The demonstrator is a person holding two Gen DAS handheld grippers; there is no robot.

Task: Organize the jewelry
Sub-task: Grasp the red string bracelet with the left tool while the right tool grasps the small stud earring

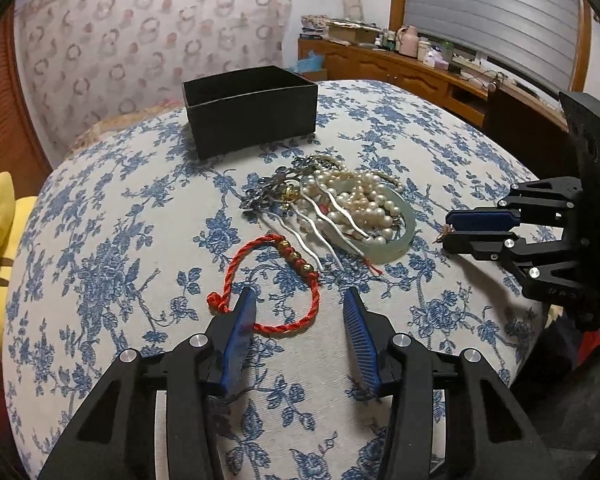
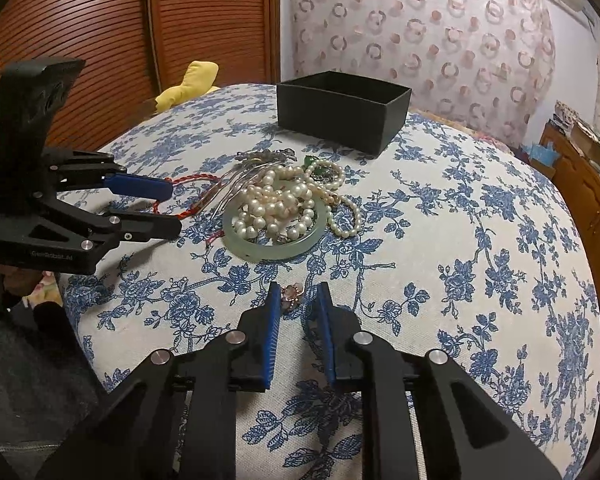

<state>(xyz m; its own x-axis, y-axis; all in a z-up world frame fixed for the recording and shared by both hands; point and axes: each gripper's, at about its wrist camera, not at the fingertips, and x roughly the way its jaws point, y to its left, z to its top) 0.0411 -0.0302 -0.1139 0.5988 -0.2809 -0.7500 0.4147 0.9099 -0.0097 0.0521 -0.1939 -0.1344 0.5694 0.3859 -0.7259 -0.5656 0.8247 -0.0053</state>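
Note:
A red braided bracelet point(image 1: 236, 264) with gold beads lies on the floral cloth. My left gripper point(image 1: 300, 309) stands open over its near loop, with the cord running between the blue pads. Behind it is a pile: pearl strands point(image 1: 364, 200), a jade bangle point(image 1: 408, 220) and metal hairpins point(image 1: 312, 224). A black open box point(image 1: 252, 120) stands at the back. In the right wrist view my right gripper point(image 2: 299, 300) straddles a small pink ring point(image 2: 293, 295) on the cloth. The ring sits by the left pad, with a gap to the right pad. The left gripper point(image 2: 174, 208) shows at the left there.
The blue-flowered tablecloth point(image 1: 100, 240) falls away at the rounded table edge. A yellow plush toy point(image 1: 0, 216) sits past the left edge. A wooden sideboard point(image 1: 420, 68) with clutter runs along the back right. Slatted wooden doors point(image 2: 100, 20) stand behind the table.

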